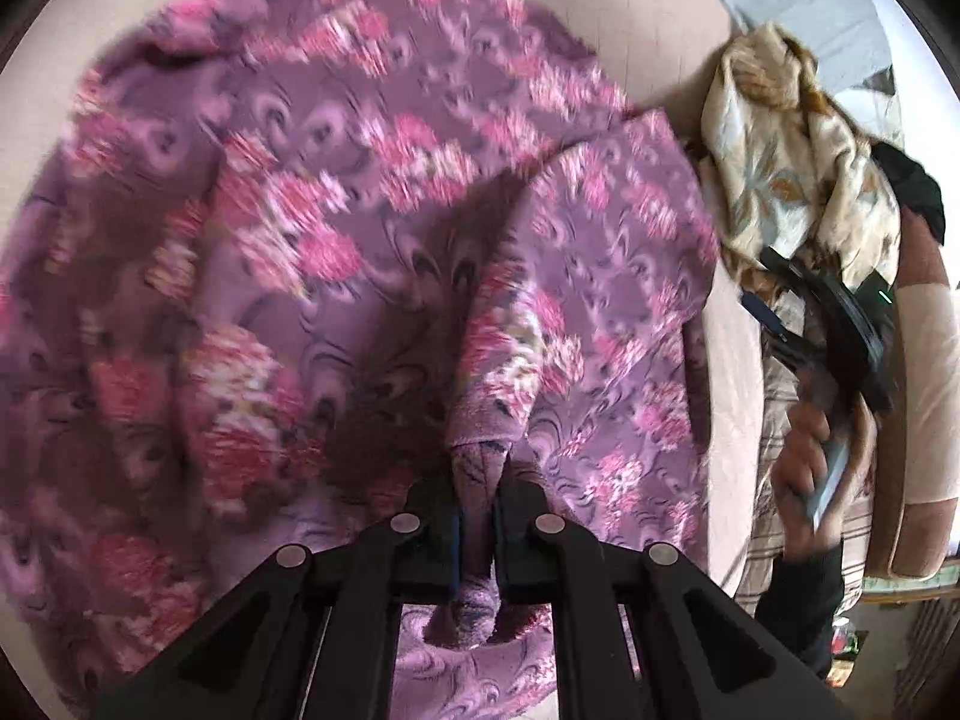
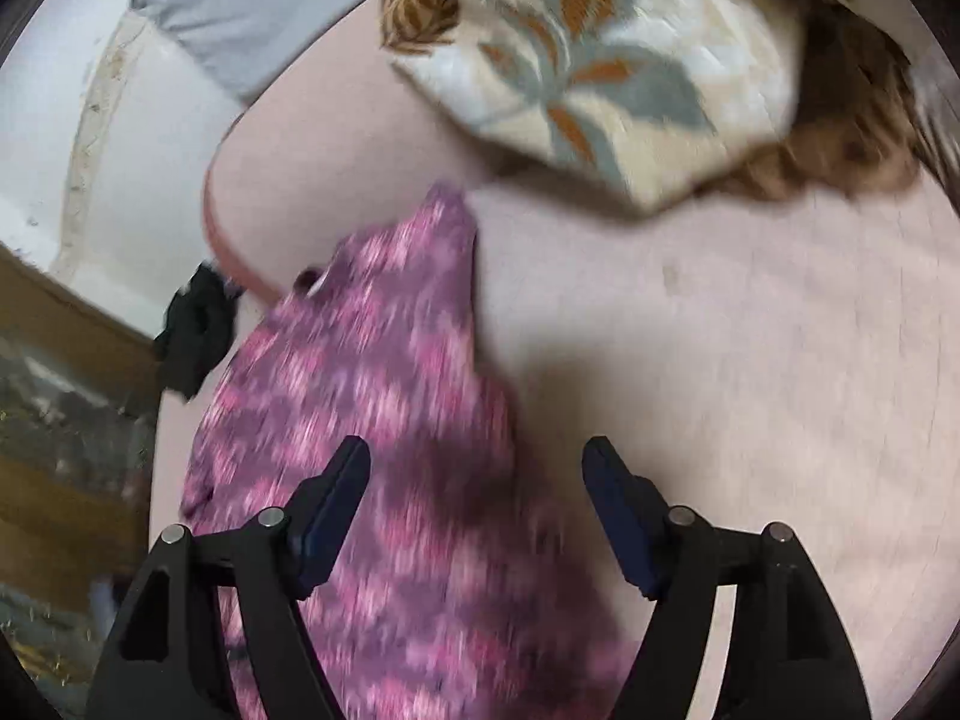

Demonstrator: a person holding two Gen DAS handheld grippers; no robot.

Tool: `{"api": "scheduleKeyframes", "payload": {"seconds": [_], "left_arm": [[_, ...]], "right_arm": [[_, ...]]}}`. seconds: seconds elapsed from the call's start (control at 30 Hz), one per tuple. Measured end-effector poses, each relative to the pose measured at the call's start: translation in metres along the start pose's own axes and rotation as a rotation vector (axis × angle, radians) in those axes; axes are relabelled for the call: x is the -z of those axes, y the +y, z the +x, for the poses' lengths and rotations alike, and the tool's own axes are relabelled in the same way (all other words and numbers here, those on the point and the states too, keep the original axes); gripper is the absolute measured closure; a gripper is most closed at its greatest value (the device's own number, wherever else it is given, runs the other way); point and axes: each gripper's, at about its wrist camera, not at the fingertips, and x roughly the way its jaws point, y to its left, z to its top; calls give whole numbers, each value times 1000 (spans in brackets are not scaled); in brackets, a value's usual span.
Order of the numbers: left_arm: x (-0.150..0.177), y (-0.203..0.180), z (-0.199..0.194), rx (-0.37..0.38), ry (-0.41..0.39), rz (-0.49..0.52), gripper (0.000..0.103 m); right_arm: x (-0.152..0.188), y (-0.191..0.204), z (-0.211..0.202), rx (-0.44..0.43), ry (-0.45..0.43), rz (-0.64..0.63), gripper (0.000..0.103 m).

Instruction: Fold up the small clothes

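**Left tool pinches the purple garment for a fold**

The purple floral garment (image 1: pixel 336 228) lies spread on the pale pink bed (image 2: pixel 750 360), filling the left wrist view from 9 to 1 o'clock. The left tool (image 1: pixel 478 516) is clamped narrow on a bunched edge of it at 6 o'clock. To fold well, that edge should probably be carried low and straight across, keeping the cloth taut so the layers land flat. The right tool (image 2: pixel 477 504) stands wide with nothing between its pads, hovering over the garment's end at 7 o'clock; it could pin the fold line. A cream leaf-print cloth (image 2: pixel 600 72) lies at 12 o'clock, near the garment's tip.
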Motion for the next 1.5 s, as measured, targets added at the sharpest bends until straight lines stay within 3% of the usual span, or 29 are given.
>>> {"api": "scheduleKeyframes", "payload": {"seconds": [0.07, 0.17, 0.27, 0.33, 0.4, 0.47, 0.57, 0.6, 0.63, 0.7, 0.77, 0.83, 0.87, 0.97, 1.03, 1.07, 1.1, 1.17, 1.27, 1.33, 1.37, 1.4, 1.43, 1.5], "left_arm": [[-5, 8, -6, -50, -8, -37, 97], [-7, 15, -4, -186, -26, -51, 97], [-11, 22, 6, -129, 10, -67, 97], [-9, 20, 6, -144, 9, -48, 97], [-7, 12, 5, -178, 7, -11, 97], [-6, 16, -2, -211, -9, -36, 97], [-7, 15, -7, -244, -43, -57, 97], [-7, 14, -8, -228, -43, -54, 97], [-6, 14, -8, -213, -41, -54, 97], [-4, 11, -11, -165, -41, -52, 97], [-5, 9, -15, -108, -47, -57, 97], [-6, 8, -16, -110, -42, -58, 97], [-7, 9, -15, -140, -48, -59, 97], [-9, 14, -8, -195, -29, -65, 97], [-11, 22, -4, -228, -12, -88, 97], [-12, 26, -4, -227, -7, -102, 97], [-11, 27, -5, -221, -4, -106, 97], [-10, 22, -5, -216, 0, -87, 96], [-8, 14, -8, -219, -8, -59, 96], [-8, 12, -8, -230, -14, -51, 96], [-8, 13, -7, -237, -14, -53, 96], [-8, 15, -6, -234, -13, -56, 96], [-8, 16, -7, -227, -12, -62, 97], [-8, 17, -12, -190, -23, -65, 96]], "right_arm": [[-29, 0, 17, 2, 12, 37, 30], [-61, 7, 41, 44, 23, 36, 30], [-79, 10, 67, 45, 44, 37, 30], [-84, 11, 85, 55, 60, 33, 31], [-84, 11, 105, 52, 101, 23, 48], [-82, 13, 117, 39, 127, 14, 60], [-76, 19, 123, 26, 122, -3, 64], [-73, 22, 125, 25, 128, -23, 90], [-70, 28, 128, 3, 157, -48, 99], [-71, 38, 118, 56, 135, -91, 100], [-80, 44, 90, 39, 63, -89, 100], [-90, 51, 64, 31, -6, -103, 100], [-92, 55, 56, 34, -25, -125, 100], [-92, 56, 71, 81, 36, -174, 98], [-90, 49, 91, 86, 87, -157, 75], [-89, 42, 96, 77, 100, -136, 53], [-86, 37, 96, 68, 81, -117, 42], [-80, 27, 91, 21, 44, -81, 28], [-78, 27, 103, -21, 93, -58, 26], [-76, 32, 116, -61, 139, -81, 35], [-74, 37, 124, -58, 152, -95, 49], [-69, 44, 135, -27, 174, -114, 75], [-65, 52, 145, 38, 202, -146, 94], [-67, 68, 131, 99, 137, -188, 95]]}}
